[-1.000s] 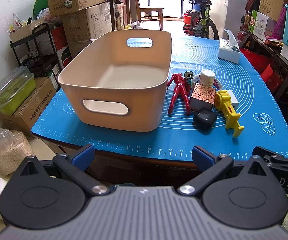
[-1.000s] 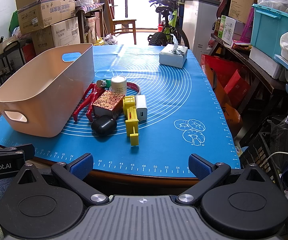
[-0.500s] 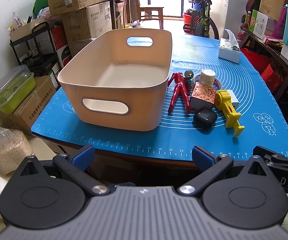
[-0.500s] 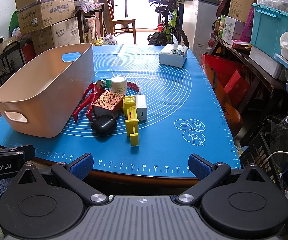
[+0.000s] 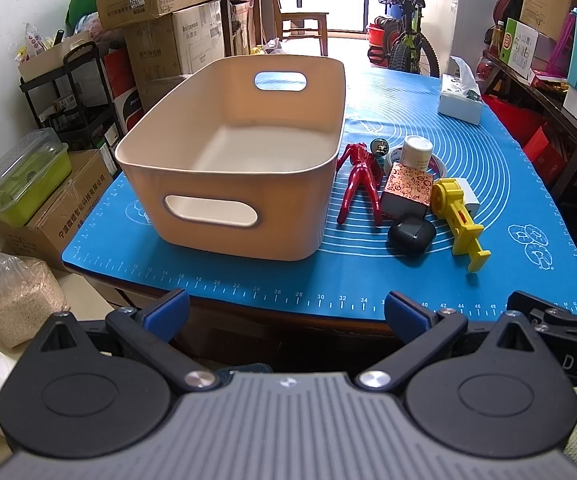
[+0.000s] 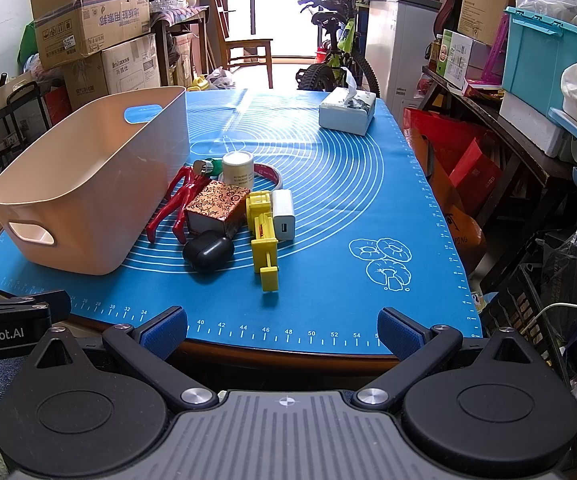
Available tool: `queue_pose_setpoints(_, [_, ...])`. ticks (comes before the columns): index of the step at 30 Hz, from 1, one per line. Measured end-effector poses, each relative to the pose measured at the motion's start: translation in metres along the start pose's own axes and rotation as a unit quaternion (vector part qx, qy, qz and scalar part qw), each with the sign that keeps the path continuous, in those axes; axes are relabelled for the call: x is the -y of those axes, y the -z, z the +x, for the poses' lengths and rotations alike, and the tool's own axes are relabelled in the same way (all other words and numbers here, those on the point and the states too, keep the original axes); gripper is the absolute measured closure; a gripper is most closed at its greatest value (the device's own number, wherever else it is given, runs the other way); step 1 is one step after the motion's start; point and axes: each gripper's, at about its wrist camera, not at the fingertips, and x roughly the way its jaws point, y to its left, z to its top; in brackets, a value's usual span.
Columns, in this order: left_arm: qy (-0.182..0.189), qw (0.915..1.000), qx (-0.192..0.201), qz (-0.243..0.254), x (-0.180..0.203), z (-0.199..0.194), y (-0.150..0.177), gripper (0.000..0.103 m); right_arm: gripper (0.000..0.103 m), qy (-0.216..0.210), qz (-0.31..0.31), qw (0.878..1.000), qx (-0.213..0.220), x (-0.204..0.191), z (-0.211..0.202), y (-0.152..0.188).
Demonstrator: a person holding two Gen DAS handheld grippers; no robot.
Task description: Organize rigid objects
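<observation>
While both my grippers, left (image 5: 286,312) and right (image 6: 282,328), hung wide apart holding nothing, only my right camera showed the white charger (image 6: 283,215) clearly beside the bin (image 6: 88,184).

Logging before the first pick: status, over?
Left tongs and right tongs open, short of the table. Bin empty; toys beside it on the mat. Path clear.

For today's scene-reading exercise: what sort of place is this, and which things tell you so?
Probably a cluttered room in a home, used partly for storage. Stacked cardboard boxes fill one side, a bicycle is parked by the bright doorway, and a wooden chair stands beyond the table's blue mat.
</observation>
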Motion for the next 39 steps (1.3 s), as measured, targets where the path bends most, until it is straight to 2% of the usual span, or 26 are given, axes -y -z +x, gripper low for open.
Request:
queue_pose_setpoints(18, [0.000,1.0000,-0.003,-0.002,0.001,0.003,0.002,0.001,0.002,0.001,0.000,1.000,0.000,-0.001,0.001,0.000])
queue_pose_setpoints(23, [0.000,0.9997,-0.014,-0.019,-0.005,0.005,-0.001,0.001,0.002,0.010,-0.003,1.000,-0.011,-0.003,0.005,-0.001])
queue_pose_setpoints(29, [0.005,0.9984,-0.023,-0.050,-0.020,-0.001,-0.021,0.001,0.002,0.015,-0.014,1.000,-0.016,-0.005,0.004,-0.011])
queue_pose_setpoints(39, [-0.011,0.9979,0.012,-0.063,-0.063,-0.002,-0.087,0.001,0.002,0.008,-0.035,0.999,0.002,-0.016,0.019,-0.054])
